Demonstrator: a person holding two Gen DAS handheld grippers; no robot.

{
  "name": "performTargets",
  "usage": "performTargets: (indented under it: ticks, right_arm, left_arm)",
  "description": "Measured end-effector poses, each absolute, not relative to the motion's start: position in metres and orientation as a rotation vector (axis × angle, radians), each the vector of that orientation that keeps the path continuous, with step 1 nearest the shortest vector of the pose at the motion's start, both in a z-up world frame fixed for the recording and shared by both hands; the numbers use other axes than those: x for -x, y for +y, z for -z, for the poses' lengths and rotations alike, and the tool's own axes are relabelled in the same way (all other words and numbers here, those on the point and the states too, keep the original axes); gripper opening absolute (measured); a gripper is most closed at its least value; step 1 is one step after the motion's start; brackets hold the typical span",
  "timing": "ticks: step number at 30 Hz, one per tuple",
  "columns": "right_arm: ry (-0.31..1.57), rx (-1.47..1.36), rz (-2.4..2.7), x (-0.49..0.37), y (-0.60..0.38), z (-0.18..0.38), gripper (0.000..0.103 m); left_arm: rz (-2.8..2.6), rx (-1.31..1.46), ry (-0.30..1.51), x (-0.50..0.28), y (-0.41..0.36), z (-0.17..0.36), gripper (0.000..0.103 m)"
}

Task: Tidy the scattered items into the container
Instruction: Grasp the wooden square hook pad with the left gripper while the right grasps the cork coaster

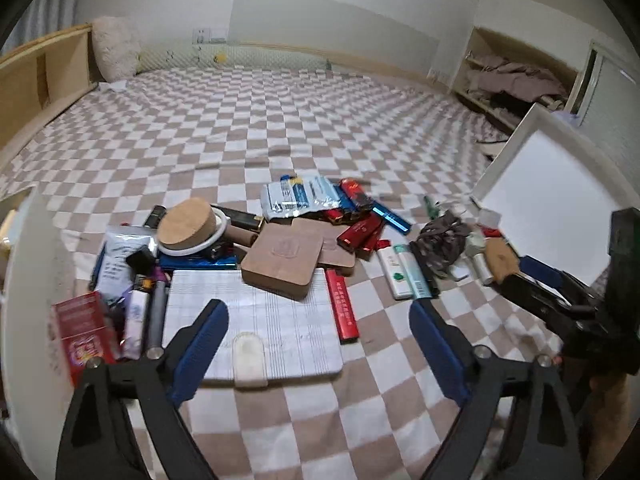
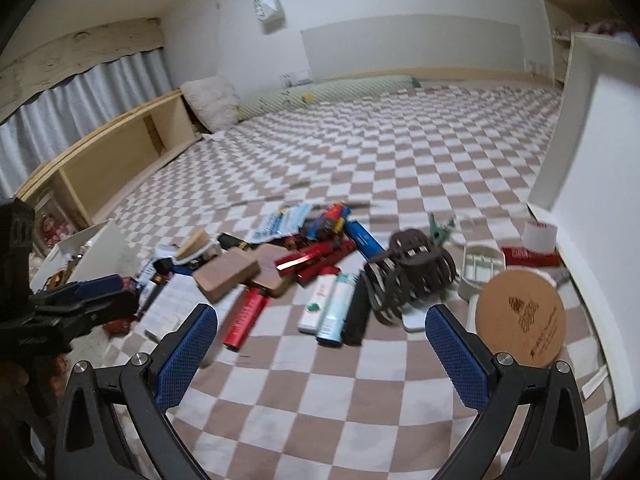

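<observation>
Both the left hand-held gripper and right hand-held gripper hover wide open and empty over the scattered items mid-bed (picking apparently not begun), needing a first grasp toward the white container.

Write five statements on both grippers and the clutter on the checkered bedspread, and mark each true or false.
1. The left gripper is open and holds nothing. True.
2. The right gripper is shut on the hair claw. False: it is open, and the brown hair claw lies on the bedspread.
3. The brown square box rests partly on the white notebook. True.
4. The round cork coaster is among the red lighters. False: it lies apart, near the white box wall.
5. The bedspread is plain blue. False: it is checkered brown and white.
</observation>
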State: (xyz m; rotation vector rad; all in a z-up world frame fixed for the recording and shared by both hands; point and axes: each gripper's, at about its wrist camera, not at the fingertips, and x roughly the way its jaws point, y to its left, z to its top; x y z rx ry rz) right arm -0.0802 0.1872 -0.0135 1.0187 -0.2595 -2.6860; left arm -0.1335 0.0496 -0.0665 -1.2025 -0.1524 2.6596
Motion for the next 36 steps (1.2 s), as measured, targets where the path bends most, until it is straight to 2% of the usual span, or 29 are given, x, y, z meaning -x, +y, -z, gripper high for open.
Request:
performTargets:
  ticks: [7,9,12,15,21,32,36]
  right_arm:
    - [-0.397,-1.107,2.664,0.086,0.210,0.037,0.103]
    - [-0.422,-1.141,2.650,0.087,0.215,0.043,0.103]
    - [-0.425,-1.172,2.651,0.088,0.215,0.051,0.103]
    - [-0.441,-1.215,2.636,0.089,0.212,0.059,0.103]
    - [-0.402,-1.233,2.625,0.093,0.202,0.065,0.103]
    - [-0.351,-1.245,2.589,0.099,0.183,0.069,0.103]
    - [-0.400,-1.257,2.632,0.099,0.196,0.070,0.103]
  left_arm:
    - [-2.680,1.286,-0.073,0.174,0.055,0.096,0.090]
    - [-2.685,1.306,-0.060,0.185,0.054,0.104,0.083]
    - [-2.686,1.316,-0.045,0.198,0.055,0.113,0.083]
    - [-2.689,1.326,0.002,0.206,0.059,0.118,0.076]
    - [-2.708,1.324,0.076,0.219,0.058,0.127,0.075]
    - [-2.700,1.320,0.042,0.221,0.051,0.133,0.074]
    - [-2.718,1.307,0.052,0.217,0.050,0.129,0.073]
